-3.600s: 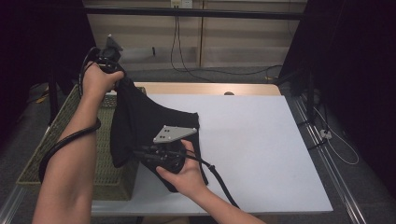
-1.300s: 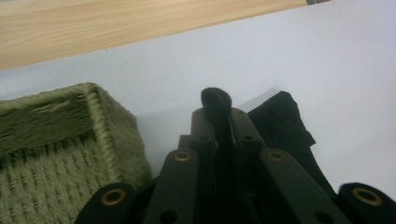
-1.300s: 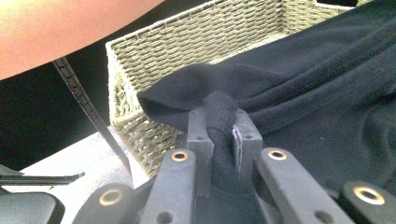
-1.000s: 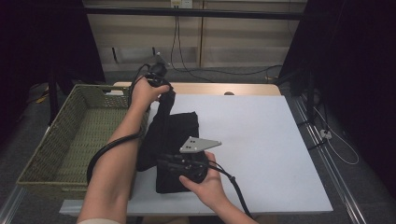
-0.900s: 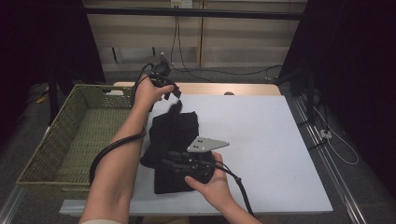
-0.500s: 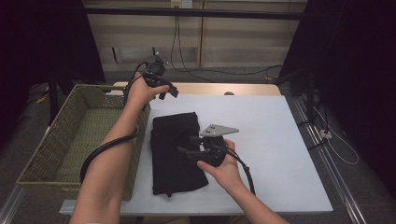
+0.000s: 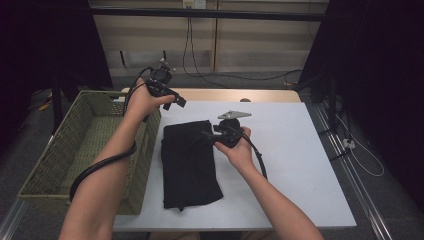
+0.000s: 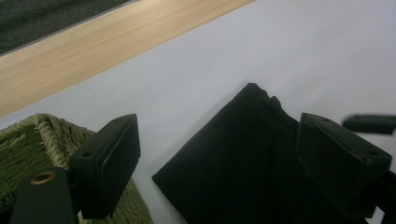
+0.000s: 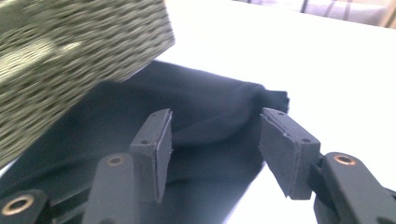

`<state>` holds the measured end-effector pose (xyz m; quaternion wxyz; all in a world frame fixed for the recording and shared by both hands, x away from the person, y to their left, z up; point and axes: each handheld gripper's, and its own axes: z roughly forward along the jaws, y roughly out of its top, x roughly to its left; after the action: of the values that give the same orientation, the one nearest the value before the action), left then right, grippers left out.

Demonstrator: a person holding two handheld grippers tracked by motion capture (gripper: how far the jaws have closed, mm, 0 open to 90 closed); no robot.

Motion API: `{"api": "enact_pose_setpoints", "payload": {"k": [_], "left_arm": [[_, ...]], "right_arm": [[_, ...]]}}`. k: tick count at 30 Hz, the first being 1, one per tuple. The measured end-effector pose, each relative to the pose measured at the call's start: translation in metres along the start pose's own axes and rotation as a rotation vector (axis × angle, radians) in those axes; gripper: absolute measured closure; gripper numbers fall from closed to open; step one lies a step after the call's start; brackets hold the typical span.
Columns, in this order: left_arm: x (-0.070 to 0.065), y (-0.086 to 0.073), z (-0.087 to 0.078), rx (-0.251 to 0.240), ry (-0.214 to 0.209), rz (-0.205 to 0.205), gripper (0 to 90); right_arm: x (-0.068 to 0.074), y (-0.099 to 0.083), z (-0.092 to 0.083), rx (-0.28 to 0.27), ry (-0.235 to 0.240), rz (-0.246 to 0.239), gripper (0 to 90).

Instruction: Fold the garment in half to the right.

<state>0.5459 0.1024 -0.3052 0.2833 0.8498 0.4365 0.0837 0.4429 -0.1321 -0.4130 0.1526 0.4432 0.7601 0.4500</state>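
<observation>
Since a second ago, the black cloth [image 7: 190, 162] has dropped from my grippers and lies flat on the white worktop [image 7: 300, 150], just right of the woven basket [image 7: 65, 150]. My left gripper [image 7: 176, 100] has just been opening, nothing between its jaws, and hangs above the cloth's far left corner. My right gripper [image 7: 209, 135] has swung to the cloth's far right edge, jaws parted but just narrowing, empty, low over the fabric. No writing is readable. Soft, matte, folded oblong; coarse olive wicker basket.
</observation>
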Motion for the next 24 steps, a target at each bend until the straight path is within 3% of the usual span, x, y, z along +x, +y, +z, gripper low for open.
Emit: {"api": "enact_pose_setpoints", "payload": {"k": [3, 7, 12, 14, 16, 17, 18, 19, 21, 23, 24], "left_arm": [[0.001, -0.003, -0.002, -0.004, -0.012, 0.001, 14.0], [0.001, -0.006, -0.004, -0.002, 0.003, 0.01, 14.1], [0.003, -0.008, -0.005, -0.012, -0.011, 0.001, 14.1], [0.004, -0.008, -0.005, -0.016, -0.013, -0.004, 14.1], [0.004, -0.007, -0.006, -0.017, -0.012, 0.0, 14.1], [0.004, -0.007, -0.006, -0.02, -0.014, 0.001, 14.4], [0.004, -0.007, -0.006, -0.023, -0.013, -0.002, 14.5], [0.005, -0.007, -0.006, -0.023, -0.014, -0.002, 14.4], [0.005, -0.007, -0.005, -0.019, -0.012, -0.004, 14.6], [0.005, -0.008, -0.005, -0.021, -0.015, -0.005, 14.6], [0.005, -0.008, -0.004, -0.017, -0.016, -0.005, 14.6]], "right_arm": [[-0.013, 0.006, 0.016, 0.011, -0.022, 0.026, 50.8], [-0.025, 0.014, 0.041, 0.035, -0.045, 0.061, 51.1], [-0.035, 0.014, 0.065, 0.082, -0.095, 0.049, 49.9], [-0.039, 0.011, 0.071, 0.066, -0.071, 0.064, 58.6], [-0.043, 0.008, 0.077, 0.091, -0.062, 0.067, 71.5], [-0.044, 0.007, 0.079, 0.092, -0.011, 0.084, 86.5], [-0.045, 0.008, 0.079, 0.093, -0.007, 0.073, 86.8], [-0.045, 0.011, 0.077, 0.067, -0.048, 0.048, 87.4], [-0.051, 0.017, 0.074, 0.042, -0.079, 0.053, 87.5], [-0.054, 0.017, 0.077, 0.069, -0.063, 0.04, 85.6], [-0.056, 0.016, 0.079, 0.1, -0.064, 0.035, 79.5]]}}
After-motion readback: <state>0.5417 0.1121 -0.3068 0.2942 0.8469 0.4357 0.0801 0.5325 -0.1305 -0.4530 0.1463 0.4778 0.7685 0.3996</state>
